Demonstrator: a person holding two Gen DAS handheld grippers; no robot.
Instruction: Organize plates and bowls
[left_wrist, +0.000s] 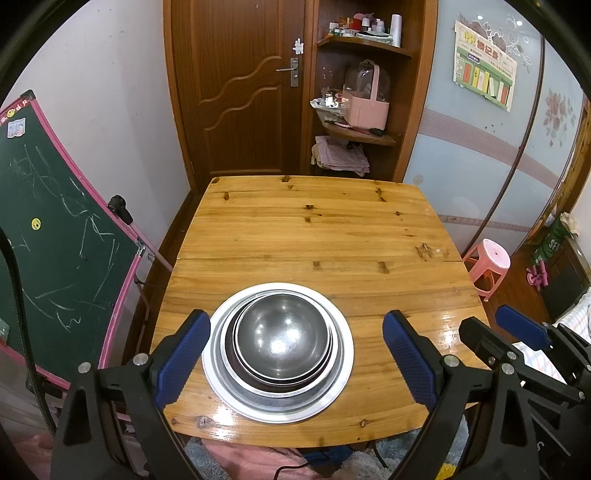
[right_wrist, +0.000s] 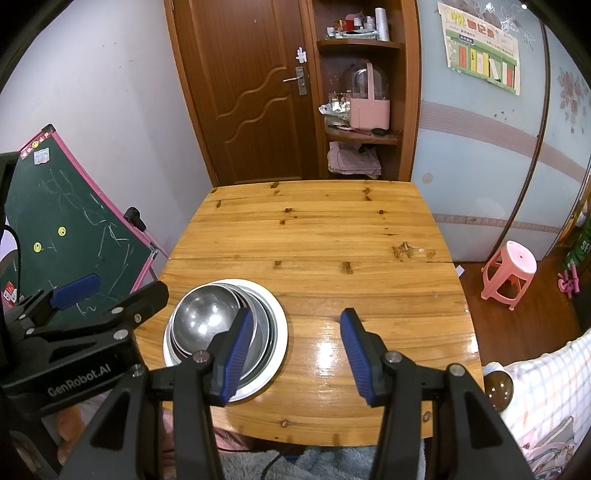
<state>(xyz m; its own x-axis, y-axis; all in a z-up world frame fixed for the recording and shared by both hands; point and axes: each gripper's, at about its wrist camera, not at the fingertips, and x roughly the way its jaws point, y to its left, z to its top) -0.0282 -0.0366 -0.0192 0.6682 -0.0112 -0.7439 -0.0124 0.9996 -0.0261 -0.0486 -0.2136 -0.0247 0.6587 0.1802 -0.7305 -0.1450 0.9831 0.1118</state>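
Several steel bowls (left_wrist: 282, 338) sit nested on a white plate (left_wrist: 341, 373) near the front of the wooden table (left_wrist: 314, 229). My left gripper (left_wrist: 297, 319) hangs above the stack, open wide, with a blue pad on either side and touching nothing. To its right my right gripper (left_wrist: 487, 321) shows at the table's edge. In the right wrist view the bowls (right_wrist: 207, 317) and plate (right_wrist: 281, 332) lie at the lower left. My right gripper (right_wrist: 295, 315) stands open over bare table (right_wrist: 314, 229) just right of the stack, holding nothing. The left gripper (right_wrist: 125, 288) shows at the far left.
A green chalkboard easel (left_wrist: 55, 240) leans just left of the table. A pink stool (right_wrist: 511, 273) stands on the floor to the right, with checked bedding (right_wrist: 546, 387) nearer. Behind the table are a brown door (left_wrist: 240, 92) and corner shelves (left_wrist: 354, 129).
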